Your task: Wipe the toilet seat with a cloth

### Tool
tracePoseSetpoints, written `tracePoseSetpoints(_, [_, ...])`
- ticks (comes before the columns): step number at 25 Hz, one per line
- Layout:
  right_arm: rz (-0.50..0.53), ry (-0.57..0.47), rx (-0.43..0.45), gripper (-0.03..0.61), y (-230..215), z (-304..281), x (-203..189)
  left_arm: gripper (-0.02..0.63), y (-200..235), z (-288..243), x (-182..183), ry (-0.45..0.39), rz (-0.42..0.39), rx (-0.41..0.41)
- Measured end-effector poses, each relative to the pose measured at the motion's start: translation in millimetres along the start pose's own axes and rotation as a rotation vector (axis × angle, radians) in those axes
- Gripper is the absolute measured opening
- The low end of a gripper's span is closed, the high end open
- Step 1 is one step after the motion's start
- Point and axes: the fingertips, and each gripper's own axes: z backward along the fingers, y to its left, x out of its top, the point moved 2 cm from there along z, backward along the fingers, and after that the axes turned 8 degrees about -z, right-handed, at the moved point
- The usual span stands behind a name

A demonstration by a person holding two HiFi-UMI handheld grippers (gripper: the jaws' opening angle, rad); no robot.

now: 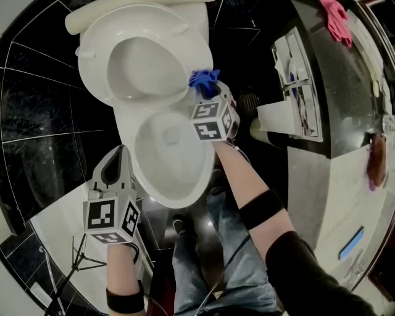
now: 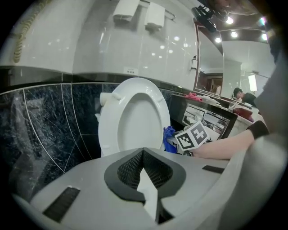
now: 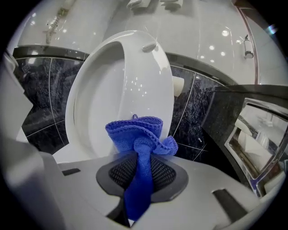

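**Cloth in right gripper, at right edge of raised seat**

Cloth (image 3: 136, 134): blue, bunched. Right gripper (image 1: 208, 94) is clamped on it: one fold runs down between the jaws, and the rest fans out past the tips. Nothing else is in that grip.

Position, head view: the cloth is at the right edge of the seat (image 1: 148, 68), low down, close to where the seat meets the back rim of the bowl (image 1: 166, 157). I can't tell whether it touches the seat. In the right gripper view the cloth sits in front of the seat's lower half, and a bumper shows near the seat's top edge.

Seat: tipped up against the tiled wall (image 2: 49, 117), with its underside facing the person. The bowl is open below it.

Left gripper (image 2: 143, 152): jaws together, nothing between them. In the head view it sits at the bowl's front-left rim, pointing toward the seat and well apart from the cloth. Its view looks straight at the raised seat, with the right gripper's marker cube and the cloth at the seat's lower right edge.

Off to the right is a dark counter (image 1: 321, 92), with a pink rag (image 1: 336, 18) at its far end.
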Motion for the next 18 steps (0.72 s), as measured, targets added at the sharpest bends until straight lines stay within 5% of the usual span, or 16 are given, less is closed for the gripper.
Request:
tracePoseSetpoints(6, [-0.023,-0.010,-0.057,0.103,7,1,-11,0.000,7,7,-25,-0.006,0.010,0.017])
tracePoseSetpoints(12, [-0.125,0.103,-0.034,0.103,22,-23,-60,0.000,8,16,-49,-0.014,0.004,0.029])
tracePoseSetpoints(18, [-0.116,0.151,0.030,0.103,59,-36,-79,0.000,21,23,-75,-0.024,0.032,0.063])
